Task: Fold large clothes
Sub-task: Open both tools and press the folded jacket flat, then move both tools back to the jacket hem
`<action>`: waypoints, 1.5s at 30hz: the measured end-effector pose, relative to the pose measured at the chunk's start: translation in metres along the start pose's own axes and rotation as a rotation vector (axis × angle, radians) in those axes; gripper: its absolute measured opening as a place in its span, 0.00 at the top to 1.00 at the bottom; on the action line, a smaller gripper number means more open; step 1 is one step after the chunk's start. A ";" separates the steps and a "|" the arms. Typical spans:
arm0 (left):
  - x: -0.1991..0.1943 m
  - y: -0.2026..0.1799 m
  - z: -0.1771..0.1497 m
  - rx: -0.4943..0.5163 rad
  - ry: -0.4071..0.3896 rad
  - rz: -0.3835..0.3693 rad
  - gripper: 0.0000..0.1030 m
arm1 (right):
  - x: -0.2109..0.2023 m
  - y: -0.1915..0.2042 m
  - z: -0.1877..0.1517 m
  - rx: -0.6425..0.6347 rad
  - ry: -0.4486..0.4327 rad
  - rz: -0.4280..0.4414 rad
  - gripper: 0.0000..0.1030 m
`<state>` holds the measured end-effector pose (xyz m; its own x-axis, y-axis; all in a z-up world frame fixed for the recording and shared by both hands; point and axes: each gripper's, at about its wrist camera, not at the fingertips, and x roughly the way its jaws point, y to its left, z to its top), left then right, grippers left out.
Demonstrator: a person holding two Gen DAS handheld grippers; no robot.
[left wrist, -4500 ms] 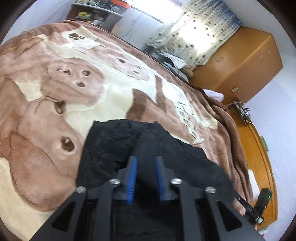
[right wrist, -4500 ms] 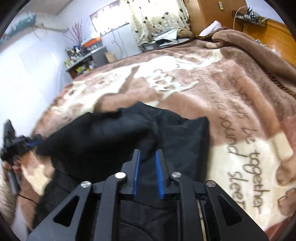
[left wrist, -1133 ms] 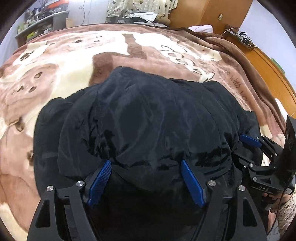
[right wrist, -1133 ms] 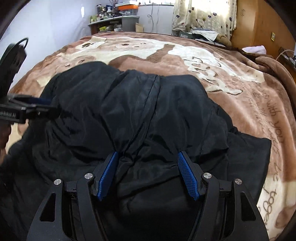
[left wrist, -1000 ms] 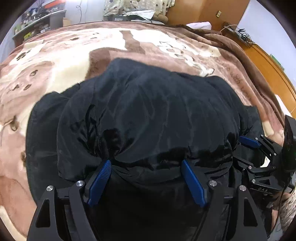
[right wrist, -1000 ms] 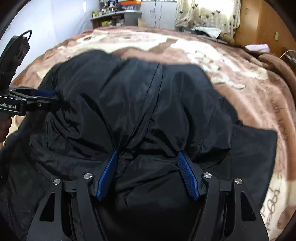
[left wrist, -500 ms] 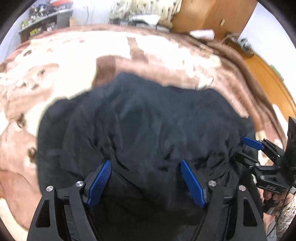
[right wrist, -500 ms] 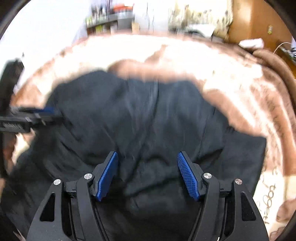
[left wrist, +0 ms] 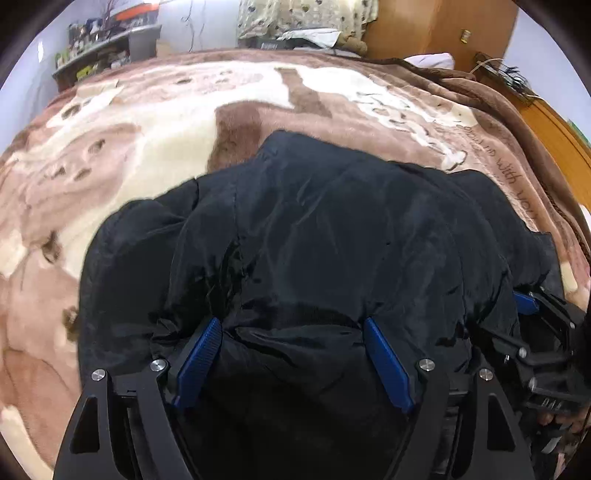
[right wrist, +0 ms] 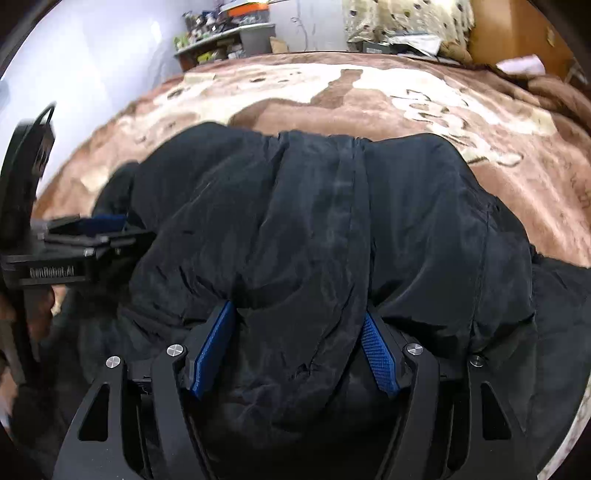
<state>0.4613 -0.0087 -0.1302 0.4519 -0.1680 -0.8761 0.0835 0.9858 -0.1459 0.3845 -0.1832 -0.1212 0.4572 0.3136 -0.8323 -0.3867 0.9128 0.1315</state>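
A black padded jacket (left wrist: 332, 229) lies bunched in a thick folded heap on the brown and cream blanket (left wrist: 166, 122). My left gripper (left wrist: 291, 325) is open, its blue pads (left wrist: 201, 350) wide apart around the near edge of the heap. My right gripper (right wrist: 299, 314) is open too, its blue pads (right wrist: 378, 354) set around a fold beside the jacket's centre seam (right wrist: 347, 206). The right gripper also shows at the right edge of the left wrist view (left wrist: 532, 325). The left gripper shows at the left edge of the right wrist view (right wrist: 92, 232).
The blanket covers a wide bed. A wooden wardrobe (left wrist: 424, 29) and a curtained window (left wrist: 295, 14) stand behind it. A cluttered shelf (right wrist: 229, 37) stands at the back left. A wooden bed frame (left wrist: 554, 129) runs along the right side.
Earlier both grippers were shut on the jacket; they have since opened. In the last second the heap has settled lower and both grippers shifted slightly along its near edge.
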 end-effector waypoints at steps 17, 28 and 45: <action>-0.060 -0.003 -0.006 -0.089 0.027 -0.036 0.21 | -0.062 0.011 0.013 0.039 -0.043 -0.127 0.34; -0.193 0.026 -0.073 -0.071 -0.052 -0.100 0.18 | -0.242 0.010 -0.043 0.075 -0.229 -0.137 0.34; -0.292 0.099 -0.229 -0.131 -0.042 -0.060 0.12 | -0.410 0.002 -0.213 0.277 -0.330 -0.312 0.34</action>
<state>0.1340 0.1395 0.0054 0.4863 -0.2241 -0.8446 -0.0041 0.9659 -0.2587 0.0257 -0.3652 0.1054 0.7614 0.0410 -0.6470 0.0136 0.9968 0.0793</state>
